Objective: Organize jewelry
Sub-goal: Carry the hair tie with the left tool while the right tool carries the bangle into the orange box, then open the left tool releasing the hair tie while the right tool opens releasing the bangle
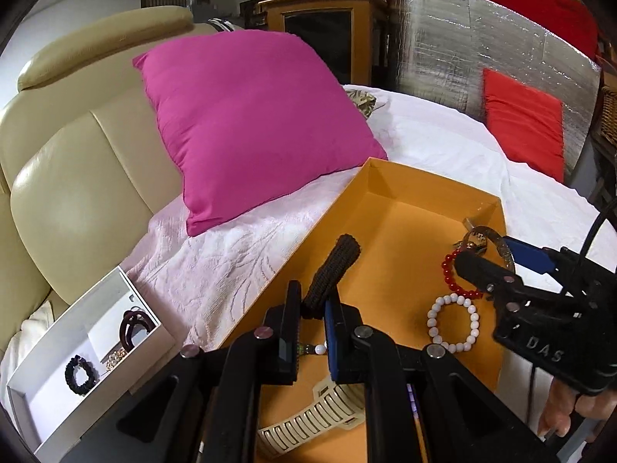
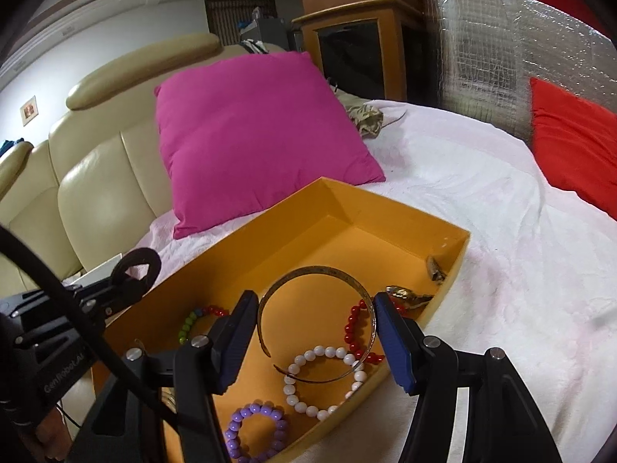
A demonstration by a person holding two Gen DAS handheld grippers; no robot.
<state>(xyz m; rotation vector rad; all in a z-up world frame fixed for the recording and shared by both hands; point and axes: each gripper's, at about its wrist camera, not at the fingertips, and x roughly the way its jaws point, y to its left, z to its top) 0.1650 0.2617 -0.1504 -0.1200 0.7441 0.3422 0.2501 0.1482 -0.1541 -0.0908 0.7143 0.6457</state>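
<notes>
My left gripper (image 1: 313, 297) is shut on a dark brown braided bracelet (image 1: 331, 270), which sticks up over the orange box (image 1: 385, 200). The right wrist view shows the same bracelet (image 2: 143, 261) as a loop at the left gripper's (image 2: 127, 276) tip, over the box's left rim. My right gripper (image 2: 315, 303) is shut on a thin metal cuff bangle (image 2: 308, 270) that spans its blue pads (image 2: 393, 343), above the beaded bracelets in the box. A white divided box (image 1: 50, 397) at lower left holds a black braided bracelet (image 1: 79, 376), a dark ring and pearls.
Loose in the orange box (image 2: 385, 208) lie red (image 2: 353, 332), white (image 2: 308, 405), purple (image 2: 254, 428) and multicoloured (image 2: 191, 320) bead bracelets, a cream strap (image 1: 316, 413) and a hair clip (image 2: 435, 270). A pink cushion (image 1: 246, 123) leans on the cream sofa behind. A hand (image 1: 567, 413) shows at the right.
</notes>
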